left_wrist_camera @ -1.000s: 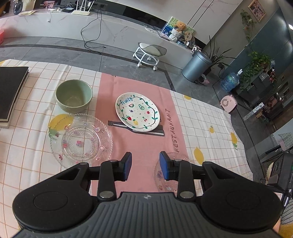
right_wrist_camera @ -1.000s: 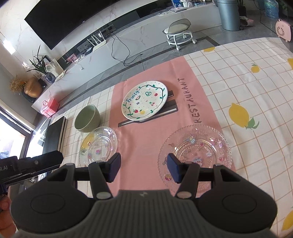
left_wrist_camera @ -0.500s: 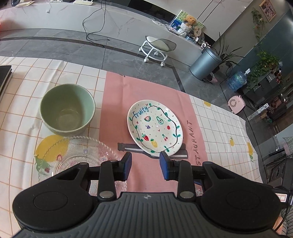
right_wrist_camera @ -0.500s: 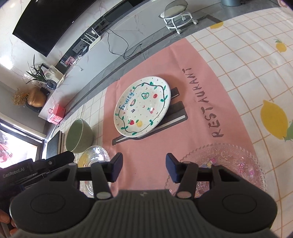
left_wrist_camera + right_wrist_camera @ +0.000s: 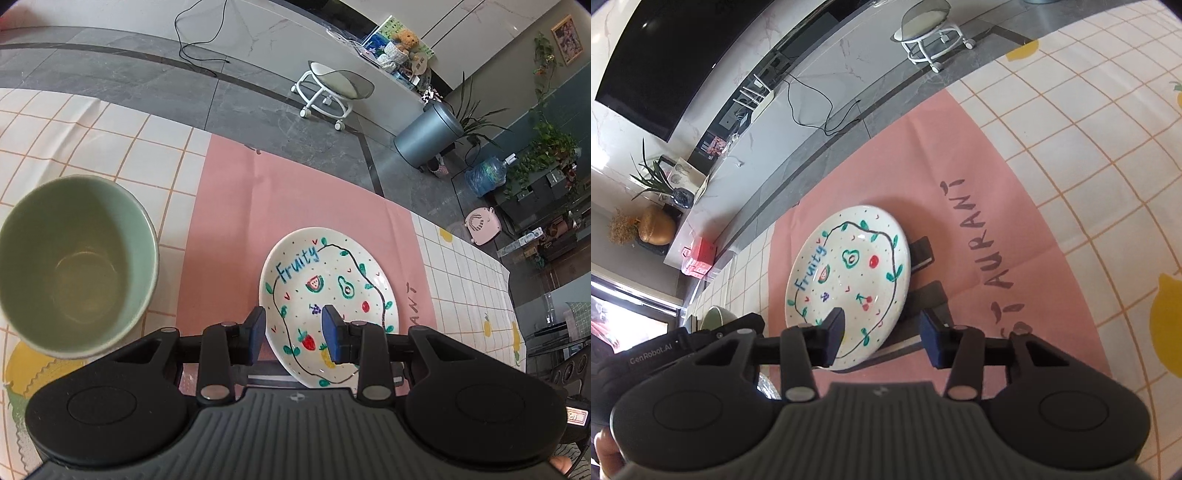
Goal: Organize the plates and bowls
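A white "Fruity" plate (image 5: 332, 288) with painted fruit lies on the pink mat; it also shows in the right wrist view (image 5: 849, 273). My left gripper (image 5: 293, 334) is open, its jaws straddling the plate's near left rim. My right gripper (image 5: 881, 334) is open, its jaws either side of the plate's near right rim. A green bowl (image 5: 70, 266) stands left of the plate, its edge also in the right wrist view (image 5: 716, 317). The glass plates are hidden behind the gripper bodies, except for a sliver of one (image 5: 767, 386).
The pink mat (image 5: 229, 236) with a printed knife and fork and the word "RESTAURANT" (image 5: 982, 254) lies on a checked lemon tablecloth (image 5: 1089, 155). The table's far edge (image 5: 207, 129) runs just beyond the mat. The left gripper's body (image 5: 683, 350) is beside my right gripper.
Both grippers moved forward and down toward the Fruity plate, now at its near rim. The glass plates dropped out of view beneath the grippers. Both grippers stay open.
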`<state>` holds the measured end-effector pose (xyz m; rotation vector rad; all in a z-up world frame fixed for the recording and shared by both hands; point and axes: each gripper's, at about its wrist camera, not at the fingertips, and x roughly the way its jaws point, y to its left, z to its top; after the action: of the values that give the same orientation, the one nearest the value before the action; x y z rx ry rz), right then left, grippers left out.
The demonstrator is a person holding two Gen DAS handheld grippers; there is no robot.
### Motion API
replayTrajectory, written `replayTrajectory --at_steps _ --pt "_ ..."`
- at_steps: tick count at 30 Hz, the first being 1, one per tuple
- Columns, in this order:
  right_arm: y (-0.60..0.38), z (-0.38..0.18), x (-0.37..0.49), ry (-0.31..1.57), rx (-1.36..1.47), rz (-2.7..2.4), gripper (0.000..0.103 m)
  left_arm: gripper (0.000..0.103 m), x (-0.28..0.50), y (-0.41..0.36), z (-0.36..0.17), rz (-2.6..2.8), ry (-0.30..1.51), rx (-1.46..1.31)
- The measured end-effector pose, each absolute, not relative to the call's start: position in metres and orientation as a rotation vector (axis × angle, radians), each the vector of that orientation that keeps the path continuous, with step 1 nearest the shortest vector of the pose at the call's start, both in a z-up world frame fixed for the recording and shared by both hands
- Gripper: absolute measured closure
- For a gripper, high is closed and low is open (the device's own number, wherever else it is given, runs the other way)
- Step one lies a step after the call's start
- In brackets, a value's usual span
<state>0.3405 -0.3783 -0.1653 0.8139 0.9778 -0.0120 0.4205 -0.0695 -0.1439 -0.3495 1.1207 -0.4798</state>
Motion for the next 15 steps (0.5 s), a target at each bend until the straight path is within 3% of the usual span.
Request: replayTrajectory --at_steps 3,7,12,15 --pt "-0.384 -0.172 0.347 0.983 0.826 -0.018 0.057 0.066 0.426 -0.069 -0.152 -0.456 1.129 -0.343" --pt "-0.388 -0.178 0.353 0.988 0.844 -0.013 0.065 0.066 0.431 -0.069 -0.16 -0.455 1.144 -0.359" --pt "-0.385 -0.179 0.354 0.984 0.841 -0.002 0.066 0.067 0.431 -0.073 -0.163 -0.451 1.136 -0.348" --pt "-0.383 -0.18 0.354 0.98 0.827 0.003 0.067 0.075 0.433 -0.074 -0.163 -0.456 1.15 -0.357"
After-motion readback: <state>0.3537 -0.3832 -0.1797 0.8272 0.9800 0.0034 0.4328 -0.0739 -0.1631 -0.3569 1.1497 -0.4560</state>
